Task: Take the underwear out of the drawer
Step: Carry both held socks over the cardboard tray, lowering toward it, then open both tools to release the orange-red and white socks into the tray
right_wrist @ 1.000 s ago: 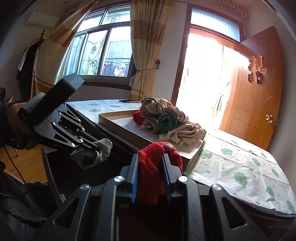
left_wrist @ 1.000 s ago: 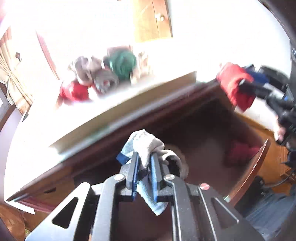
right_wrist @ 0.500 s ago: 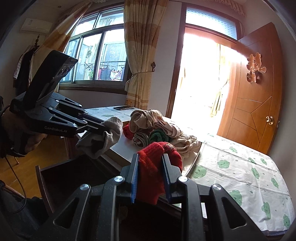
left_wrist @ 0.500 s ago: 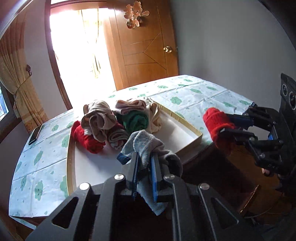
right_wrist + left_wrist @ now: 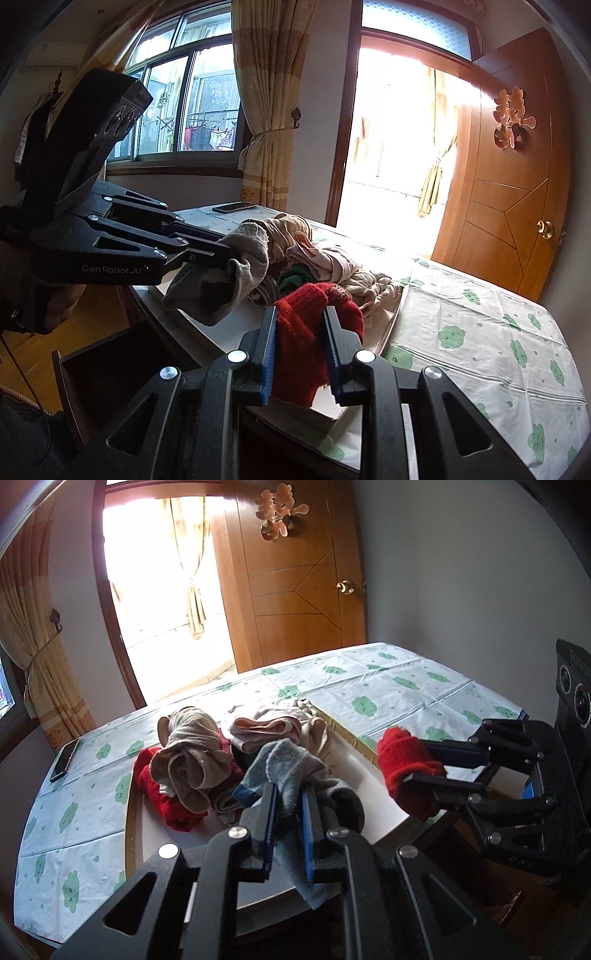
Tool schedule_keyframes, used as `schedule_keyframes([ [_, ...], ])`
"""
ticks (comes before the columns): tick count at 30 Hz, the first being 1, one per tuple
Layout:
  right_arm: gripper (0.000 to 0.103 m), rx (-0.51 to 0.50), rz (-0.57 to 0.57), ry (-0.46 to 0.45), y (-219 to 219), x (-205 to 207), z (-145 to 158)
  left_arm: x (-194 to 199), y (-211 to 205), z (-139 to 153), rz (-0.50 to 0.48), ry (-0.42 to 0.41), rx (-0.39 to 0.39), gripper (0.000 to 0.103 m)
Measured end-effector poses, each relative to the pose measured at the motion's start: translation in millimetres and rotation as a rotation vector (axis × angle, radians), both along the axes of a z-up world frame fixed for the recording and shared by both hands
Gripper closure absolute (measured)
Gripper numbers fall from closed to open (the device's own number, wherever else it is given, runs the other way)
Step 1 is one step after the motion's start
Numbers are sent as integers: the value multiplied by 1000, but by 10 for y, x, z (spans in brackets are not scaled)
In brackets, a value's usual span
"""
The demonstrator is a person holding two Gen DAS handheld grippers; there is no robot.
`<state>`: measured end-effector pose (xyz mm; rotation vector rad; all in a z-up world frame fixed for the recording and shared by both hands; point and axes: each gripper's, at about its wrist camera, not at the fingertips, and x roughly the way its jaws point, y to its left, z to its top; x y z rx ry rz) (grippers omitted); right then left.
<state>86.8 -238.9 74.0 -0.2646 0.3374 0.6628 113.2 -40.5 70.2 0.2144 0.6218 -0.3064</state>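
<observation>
Two garments are already up out of the open drawer [image 5: 92,373], held over the white tray [image 5: 384,812] beside the heap of rolled underwear [image 5: 192,760]. Left gripper [image 5: 289,805] is clamped on a grey-blue piece [image 5: 288,764], right gripper [image 5: 301,332] on a red piece [image 5: 314,314]. Both look soft, light and floppy; a mid-bunch grip should hold best.

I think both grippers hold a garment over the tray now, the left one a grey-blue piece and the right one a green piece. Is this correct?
Not quite. The right gripper is shut on a red piece, not a green one; the right wrist view shows it. The left gripper does hold the grey-blue piece, both near the tray.
</observation>
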Motion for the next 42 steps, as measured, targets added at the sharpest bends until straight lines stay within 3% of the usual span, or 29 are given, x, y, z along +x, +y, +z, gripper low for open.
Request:
schedule_keyframes([
  [22,77,-69,-27,123,171,388,-164,358,-67,-408,27,113,-29,93],
  [42,77,-86,-55,185,188,511,-356,436,-127,-596,35,123,-13,92],
])
